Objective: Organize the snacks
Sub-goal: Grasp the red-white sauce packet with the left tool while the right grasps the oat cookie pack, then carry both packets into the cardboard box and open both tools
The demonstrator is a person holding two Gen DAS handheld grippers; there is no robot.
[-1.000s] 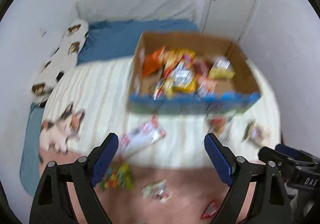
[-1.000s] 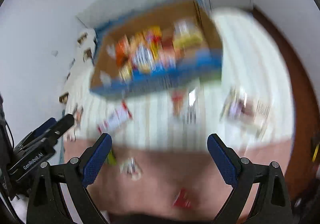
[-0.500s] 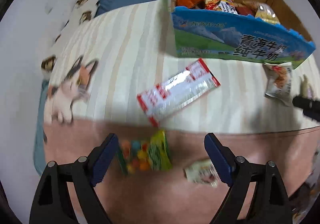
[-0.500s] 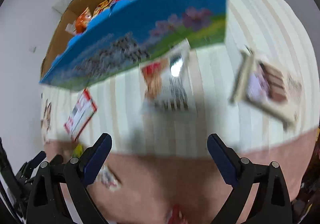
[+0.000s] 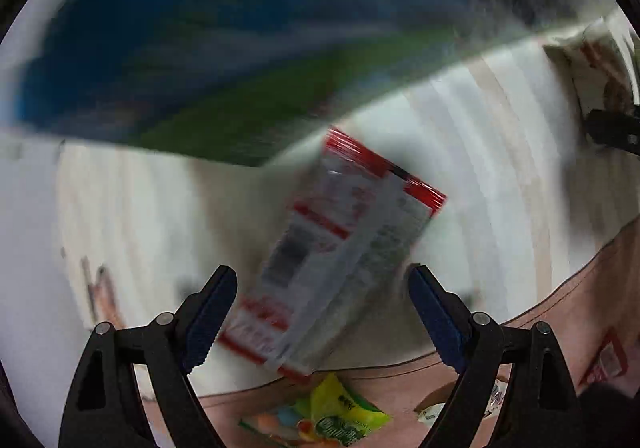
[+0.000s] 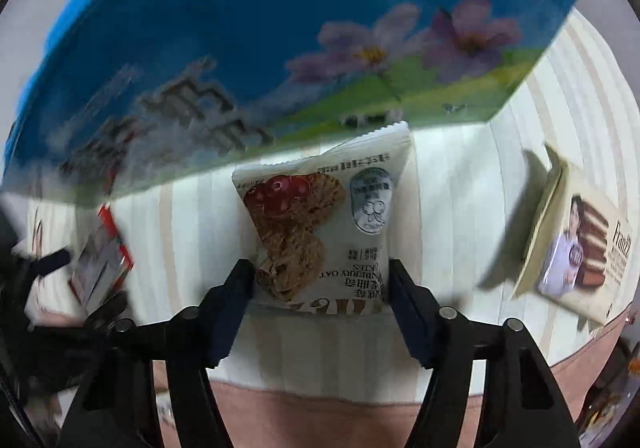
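Right gripper (image 6: 320, 288): jaws narrowed around the near end of a white oat cookie packet (image 6: 324, 224), pads at or just beside its side edges; contact not certain. Packet lies flat on the striped bedspread (image 6: 460, 208), long axis running away from the camera; print reads "OAT", upside down.

Left gripper (image 5: 322, 302): jaws wide, straddling a blurred red-and-white wrapper (image 5: 336, 268), long axis tilted up-right.

Right: boxed "Franzzi" biscuits (image 6: 580, 248).

Beyond: blue carton (image 6: 280, 48), flower print.

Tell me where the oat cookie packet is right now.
In the right wrist view, the oat cookie packet lies on the striped bedspread between the right gripper fingers, just below the blue box, left of the wafer box.
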